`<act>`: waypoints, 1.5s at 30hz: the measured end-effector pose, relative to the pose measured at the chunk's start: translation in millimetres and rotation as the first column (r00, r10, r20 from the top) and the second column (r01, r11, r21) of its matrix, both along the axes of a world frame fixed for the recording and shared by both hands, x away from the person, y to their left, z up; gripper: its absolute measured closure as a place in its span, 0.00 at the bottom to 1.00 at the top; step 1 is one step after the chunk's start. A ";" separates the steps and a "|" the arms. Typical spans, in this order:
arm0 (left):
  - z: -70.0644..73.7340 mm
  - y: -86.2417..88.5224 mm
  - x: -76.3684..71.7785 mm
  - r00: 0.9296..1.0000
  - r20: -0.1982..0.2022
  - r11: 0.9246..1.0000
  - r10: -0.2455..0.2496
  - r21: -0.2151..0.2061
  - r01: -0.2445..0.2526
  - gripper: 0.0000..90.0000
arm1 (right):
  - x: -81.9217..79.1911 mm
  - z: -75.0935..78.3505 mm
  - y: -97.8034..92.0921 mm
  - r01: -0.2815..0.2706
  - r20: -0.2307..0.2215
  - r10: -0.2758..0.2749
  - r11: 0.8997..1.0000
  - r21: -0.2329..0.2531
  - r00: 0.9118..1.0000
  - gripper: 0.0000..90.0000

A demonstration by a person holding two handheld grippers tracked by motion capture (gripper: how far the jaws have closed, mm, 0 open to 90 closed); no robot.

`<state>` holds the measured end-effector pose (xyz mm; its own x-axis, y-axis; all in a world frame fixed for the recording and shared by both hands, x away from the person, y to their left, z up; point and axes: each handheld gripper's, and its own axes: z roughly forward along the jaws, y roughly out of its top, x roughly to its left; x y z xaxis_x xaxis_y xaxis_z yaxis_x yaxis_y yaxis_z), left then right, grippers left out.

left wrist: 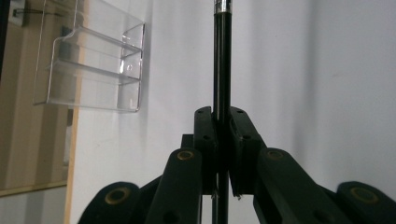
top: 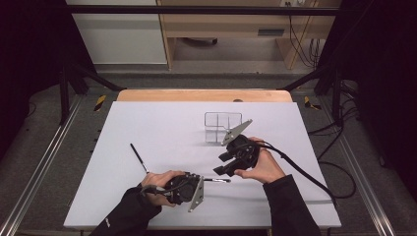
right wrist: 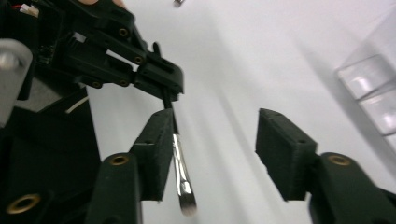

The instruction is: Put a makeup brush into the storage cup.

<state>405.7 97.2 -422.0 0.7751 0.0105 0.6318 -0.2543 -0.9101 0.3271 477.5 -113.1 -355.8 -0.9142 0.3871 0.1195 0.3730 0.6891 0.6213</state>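
Observation:
A thin black makeup brush (left wrist: pixel 222 70) with a silver ferrule is clamped in my left gripper (left wrist: pixel 222 116), which is shut on its handle. In the high view the left gripper (top: pixel 204 180) lies low at the table's front and the brush (top: pixel 219 180) points right toward my right gripper (top: pixel 221 164). The right gripper (right wrist: pixel 217 149) is open, and the brush's ferrule and bristle end (right wrist: pixel 181 179) lie between its jaws, close to the left one. The left gripper (right wrist: pixel 166 91) shows beyond. A second black brush (top: pixel 138 157) lies on the table to the left.
A clear acrylic organizer (top: pixel 223 127) with compartments stands on the white table (top: pixel 147 123) just behind the right gripper, also visible as the organizer (left wrist: pixel 93 70) and the organizer (right wrist: pixel 373 88). A cable (top: pixel 305 172) trails from the right gripper.

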 end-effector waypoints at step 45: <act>-7.8 36.4 18.5 0.885 -0.359 0.801 0.297 -0.411 -0.436 0.92 | -29.5 -39.2 -37.8 0.315 0.138 -0.369 0.898 0.306 0.919 0.11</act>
<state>424.2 133.7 -429.8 0.7858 0.5672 0.2466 0.2260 -0.6345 0.7392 447.9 -150.9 -395.0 -0.7467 0.6569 0.1046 0.4122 0.3336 0.8478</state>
